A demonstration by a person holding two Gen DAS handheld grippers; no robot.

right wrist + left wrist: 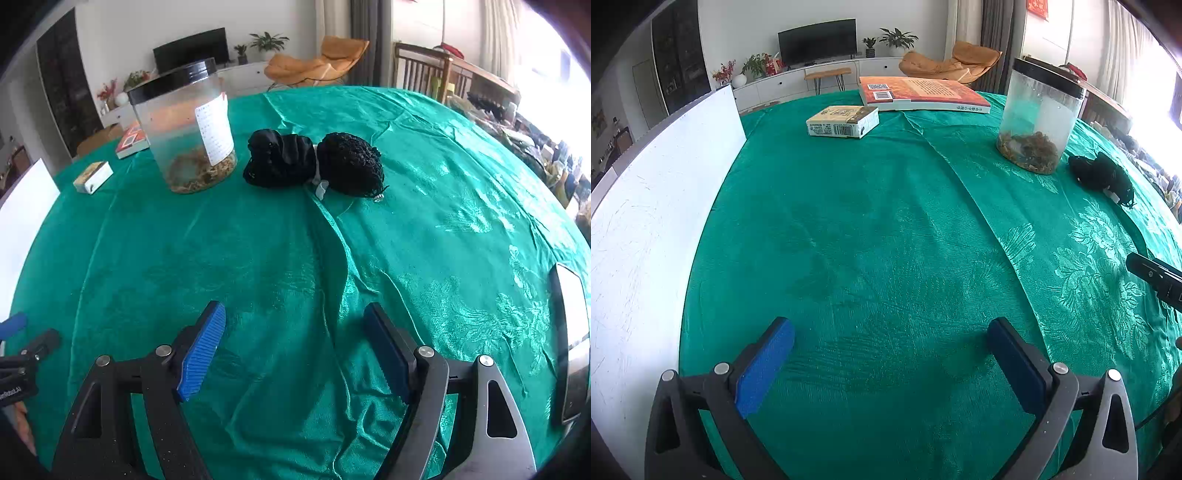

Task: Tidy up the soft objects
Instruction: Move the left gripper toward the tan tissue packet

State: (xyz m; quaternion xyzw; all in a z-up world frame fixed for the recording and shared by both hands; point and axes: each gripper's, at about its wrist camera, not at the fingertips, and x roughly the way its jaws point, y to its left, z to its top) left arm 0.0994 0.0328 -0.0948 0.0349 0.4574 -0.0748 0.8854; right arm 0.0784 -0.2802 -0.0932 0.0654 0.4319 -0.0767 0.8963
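Observation:
Two black soft things lie side by side on the green tablecloth [221, 258]: a bunched black cloth [280, 158] and a black knitted ball [351, 166], with a small white tag between them. In the left wrist view they show as one dark heap [1100, 177] at the far right. My right gripper [295, 310] is open over a fold in the cloth, well short of them, with nothing between its blue pads. My left gripper [890, 326] is open above bare tablecloth [886, 221], also holding nothing.
A clear jar with a black lid [188, 129] stands just left of the black cloth. Behind it lie a small box [842, 122] and an orange book [923, 94]. A white board [646, 221] lines the left side. A phone [570, 339] rests at the right.

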